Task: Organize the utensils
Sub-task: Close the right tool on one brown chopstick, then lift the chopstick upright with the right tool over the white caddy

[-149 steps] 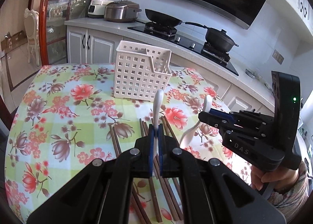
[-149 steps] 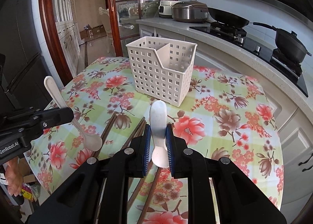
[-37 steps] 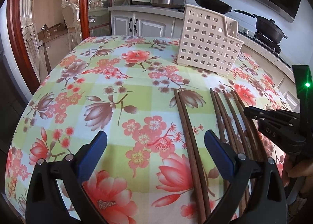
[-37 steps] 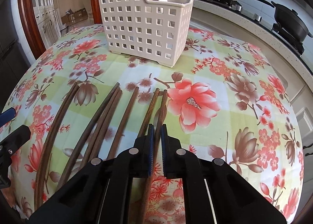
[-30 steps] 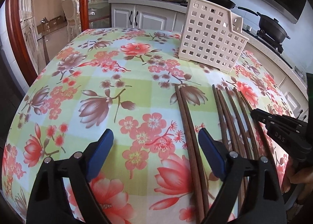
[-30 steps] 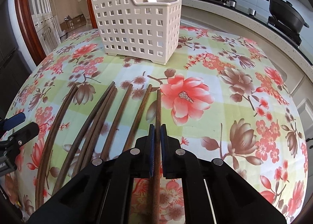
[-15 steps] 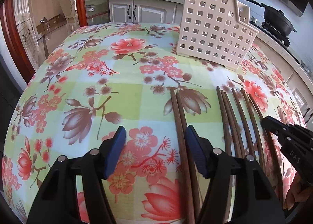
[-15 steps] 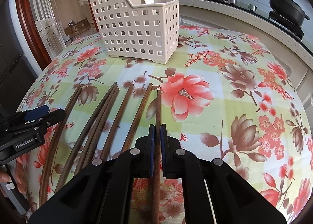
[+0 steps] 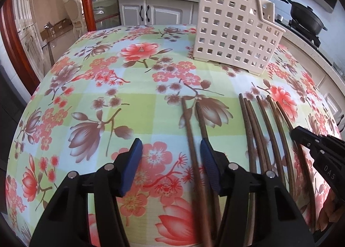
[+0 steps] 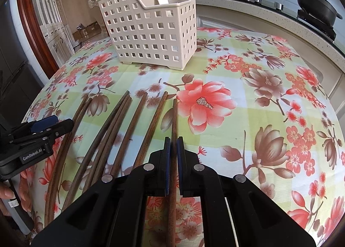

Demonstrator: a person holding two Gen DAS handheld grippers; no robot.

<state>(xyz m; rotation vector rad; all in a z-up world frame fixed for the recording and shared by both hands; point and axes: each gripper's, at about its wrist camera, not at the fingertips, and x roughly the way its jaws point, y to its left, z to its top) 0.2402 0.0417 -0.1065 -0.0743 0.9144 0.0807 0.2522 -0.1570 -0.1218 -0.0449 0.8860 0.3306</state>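
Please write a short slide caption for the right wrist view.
Right claw shut on one wooden chopstick; white basket waits behind.

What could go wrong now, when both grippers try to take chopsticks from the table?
The left gripper is open around the leftmost chopstick pair; its right pad sits over the second stick, so it may pinch only one or roll them apart. The right gripper grips the rightmost chopstick far from its tip, so it could tilt when lifted toward the basket.
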